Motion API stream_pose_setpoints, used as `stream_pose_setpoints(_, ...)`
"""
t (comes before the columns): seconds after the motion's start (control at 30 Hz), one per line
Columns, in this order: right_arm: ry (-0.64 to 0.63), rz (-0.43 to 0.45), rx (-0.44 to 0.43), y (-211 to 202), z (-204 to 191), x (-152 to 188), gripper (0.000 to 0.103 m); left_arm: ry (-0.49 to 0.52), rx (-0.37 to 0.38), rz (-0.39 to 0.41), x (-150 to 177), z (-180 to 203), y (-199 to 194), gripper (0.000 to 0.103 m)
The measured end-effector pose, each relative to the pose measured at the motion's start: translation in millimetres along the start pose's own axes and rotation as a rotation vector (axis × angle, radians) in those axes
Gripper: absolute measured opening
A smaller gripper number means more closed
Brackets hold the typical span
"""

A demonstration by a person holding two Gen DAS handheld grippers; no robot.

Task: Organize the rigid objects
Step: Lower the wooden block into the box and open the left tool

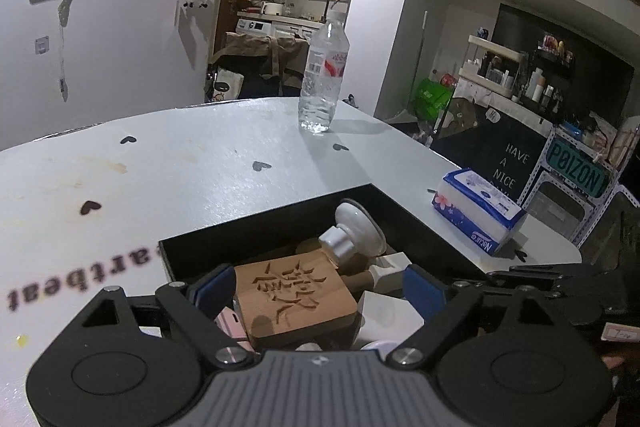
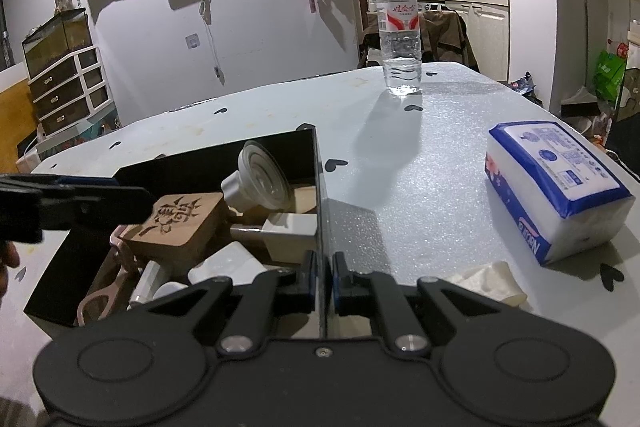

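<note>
Your left gripper (image 1: 320,287) hovers level over the black box (image 1: 256,227), jaws spread wide above the carved wooden block (image 1: 296,303) lying inside; to its right, your right gripper (image 2: 322,281) pinches the box's thin wall (image 2: 320,195) from above.

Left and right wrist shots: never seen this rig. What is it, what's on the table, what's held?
No robot: a person carries a two-finger gripper in each hand, each with a fisheye camera looking along its fingers. In the left view, the left gripper is open over a black box, above a carved wooden block, holding nothing. In the right view, the right gripper is shut on the box's side wall. The box also holds a white suction-cup piece. On the table: a water bottle and a tissue pack.
</note>
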State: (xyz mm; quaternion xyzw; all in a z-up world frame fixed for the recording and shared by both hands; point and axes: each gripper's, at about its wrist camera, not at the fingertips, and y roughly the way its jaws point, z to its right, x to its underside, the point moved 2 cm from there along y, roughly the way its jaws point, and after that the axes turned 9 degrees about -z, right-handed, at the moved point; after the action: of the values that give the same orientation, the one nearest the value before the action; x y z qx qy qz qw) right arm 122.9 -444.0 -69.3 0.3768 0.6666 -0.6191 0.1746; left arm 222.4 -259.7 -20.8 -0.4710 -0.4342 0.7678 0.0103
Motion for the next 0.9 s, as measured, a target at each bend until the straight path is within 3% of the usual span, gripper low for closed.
stream_pose_setpoints(0.33, -0.005, -0.008, 0.01, 0.4, -1.1, -1.3, 0.008, -0.056, -0.024, 0.035, 9.4, -3.7, -28.0, 0.101)
stream_pose_setpoints(0.57, -0.011, -0.009, 0.018, 0.1, -2.3, -1.2, 0.008, -0.125, -0.056, 0.049, 26.5, -10.8, -44.9, 0.103)
stream_pose_setpoints(0.9, -0.047, 0.092, 0.026, -38.2, -11.5, -7.3, 0.013, -0.198, -0.187, 0.099, 52.4, -16.6, -69.1, 0.103)
